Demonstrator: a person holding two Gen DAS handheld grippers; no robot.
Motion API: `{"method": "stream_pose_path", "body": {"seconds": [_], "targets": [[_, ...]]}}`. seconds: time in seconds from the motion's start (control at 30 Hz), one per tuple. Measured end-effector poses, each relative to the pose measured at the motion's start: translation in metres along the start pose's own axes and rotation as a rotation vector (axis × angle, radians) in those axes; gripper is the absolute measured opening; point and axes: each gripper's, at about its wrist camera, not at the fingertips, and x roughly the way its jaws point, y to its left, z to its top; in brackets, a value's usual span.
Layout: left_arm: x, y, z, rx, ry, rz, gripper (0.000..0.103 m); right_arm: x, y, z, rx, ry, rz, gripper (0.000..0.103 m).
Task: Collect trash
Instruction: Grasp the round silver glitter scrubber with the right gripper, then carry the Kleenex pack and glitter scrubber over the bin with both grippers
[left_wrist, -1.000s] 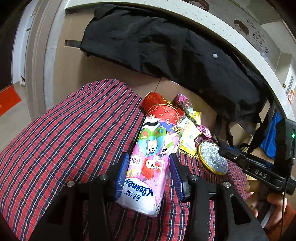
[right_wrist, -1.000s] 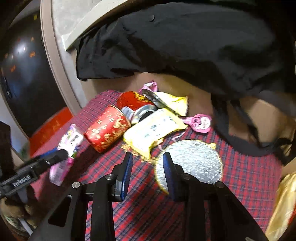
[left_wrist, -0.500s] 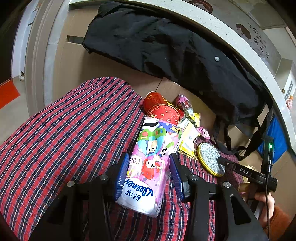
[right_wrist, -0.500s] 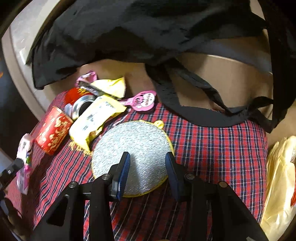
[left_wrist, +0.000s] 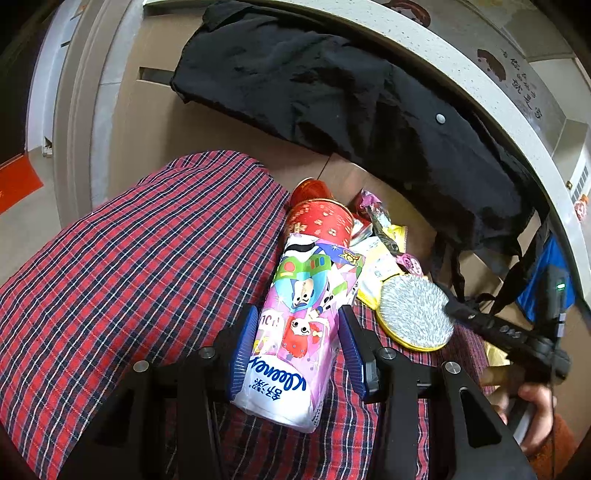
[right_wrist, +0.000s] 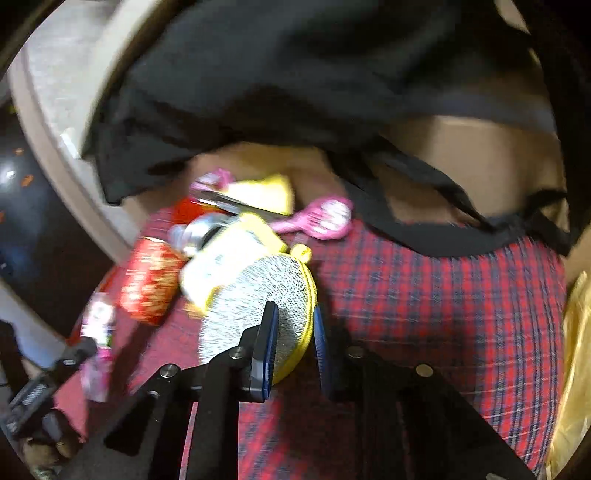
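The tissue pack (left_wrist: 295, 332) is gripped by the left tool (left_wrist: 295, 347); the right tool (right_wrist: 293, 345) is closing around the glittery round pouch (right_wrist: 258, 295); cans (left_wrist: 321, 221) and wrappers (left_wrist: 376, 258) remain uncollected.

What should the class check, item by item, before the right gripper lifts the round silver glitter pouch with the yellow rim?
1. Round silver glitter pouch with yellow rim sits between the right gripper fingers: ok.
2. Jaws fully clamped: not ok, closing.
3. Yellow snack wrapper clear of the pouch: not ok, touching.
4. Left gripper around the pink Kleenex tissue pack: ok.
5. Collection bin in view: cannot tell.
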Motion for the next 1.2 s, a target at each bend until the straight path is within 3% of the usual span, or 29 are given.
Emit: {"method": "stream_pose_path", "body": {"seconds": [0.17, 0.37, 0.63, 0.9, 1.2], "targets": [[-0.001, 0.001, -0.001, -0.009, -0.002, 0.005, 0.046, -0.008, 0.044, 0.007, -0.082, -0.024, 0.113, 0.021], [-0.003, 0.002, -0.001, -0.017, -0.006, 0.012, 0.046, 0.016, 0.065, 0.004, -0.087, 0.044, 0.185, 0.024], [-0.007, -0.010, -0.001, 0.024, -0.017, 0.034, 0.043, 0.023, 0.068, 0.003, -0.144, 0.052, 0.092, 0.013], [-0.031, -0.075, 0.000, 0.135, -0.069, 0.042, 0.043, -0.059, 0.044, 0.008, -0.216, -0.081, 0.039, 0.012], [-0.053, -0.200, -0.025, 0.271, -0.110, -0.046, 0.043, -0.181, -0.017, -0.002, -0.240, -0.245, -0.057, 0.012]]}}
